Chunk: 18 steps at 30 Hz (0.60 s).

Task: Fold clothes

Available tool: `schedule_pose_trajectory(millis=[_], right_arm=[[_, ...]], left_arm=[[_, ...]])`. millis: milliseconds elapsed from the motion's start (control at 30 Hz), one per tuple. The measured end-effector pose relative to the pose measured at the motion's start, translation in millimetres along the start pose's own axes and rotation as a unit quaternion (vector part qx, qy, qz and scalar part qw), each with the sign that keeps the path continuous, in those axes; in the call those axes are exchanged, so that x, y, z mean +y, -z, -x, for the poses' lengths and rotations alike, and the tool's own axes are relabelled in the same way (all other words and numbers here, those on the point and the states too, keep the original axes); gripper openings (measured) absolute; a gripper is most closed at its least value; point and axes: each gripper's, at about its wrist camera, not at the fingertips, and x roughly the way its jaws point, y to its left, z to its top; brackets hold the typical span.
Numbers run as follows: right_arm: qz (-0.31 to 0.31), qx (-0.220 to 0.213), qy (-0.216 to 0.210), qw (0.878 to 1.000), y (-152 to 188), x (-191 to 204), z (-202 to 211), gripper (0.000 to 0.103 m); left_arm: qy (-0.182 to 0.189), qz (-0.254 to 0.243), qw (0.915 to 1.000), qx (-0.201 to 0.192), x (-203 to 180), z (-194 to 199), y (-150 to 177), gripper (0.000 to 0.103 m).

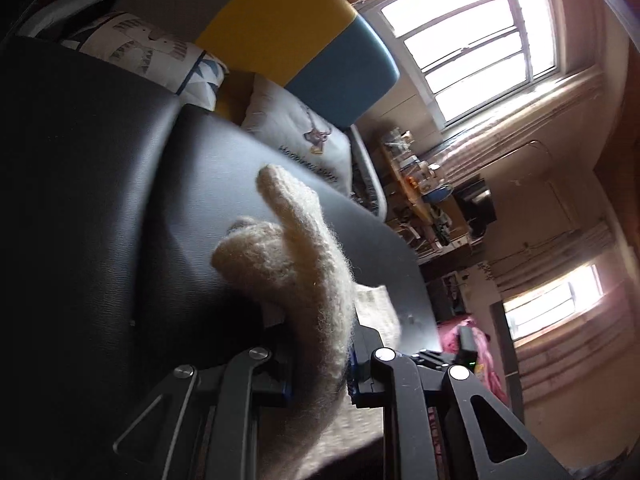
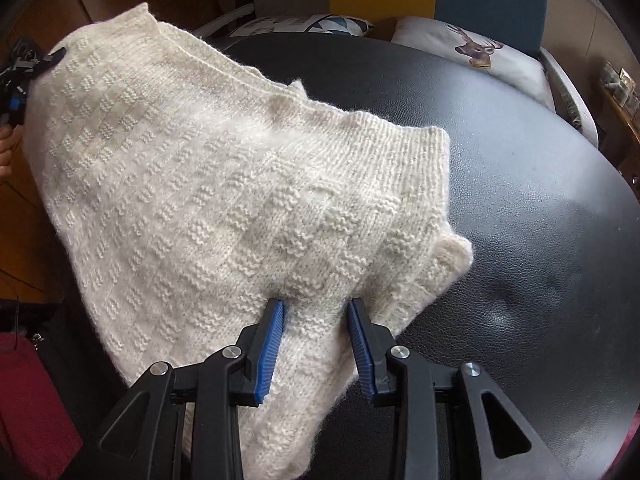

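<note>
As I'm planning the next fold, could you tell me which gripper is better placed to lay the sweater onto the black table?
Probably the right. The right gripper pinches the sweater just above the black table, while the left gripper holds the far corner beyond the table's edge.

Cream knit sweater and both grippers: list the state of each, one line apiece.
Cream knit sweater: unfolded, lifted at two points, partly draped on the black leather surface.
Left gripper: shut on the sweater, fabric bunched between its fingers.
Right gripper: fingers around a fold of the sweater, a gap still between them.
Deer-print cushion: lying behind the surface.
</note>
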Motion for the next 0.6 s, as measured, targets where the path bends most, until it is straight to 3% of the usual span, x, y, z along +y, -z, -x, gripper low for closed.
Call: schedule_pose_trajectory(millis=[100,233,433,600], right_arm=[[-0.008,-0.004,-0.007,1.000,-1,1,-3,0.034],[-0.025,-0.018,-0.015,0.999,0,5,-4,0.036],[-0.050,-0.039,-0.028,0.998,2,12,-4,0.036],[-0.072,-0.068,-0.055,0.994,7,26,-9,0.036]], left_arm=[[0.064,0.022,0.9976,-0.017,-27,-3,7,0.018],[0.113,0.049,0.9916,-0.038,-54,-16,11,0.018],[0.120,0.082,0.9882,-0.048,-80,-45,7,0.018],[0.093,0.070,0.9926,-0.037,-108,-72,13,0.018]])
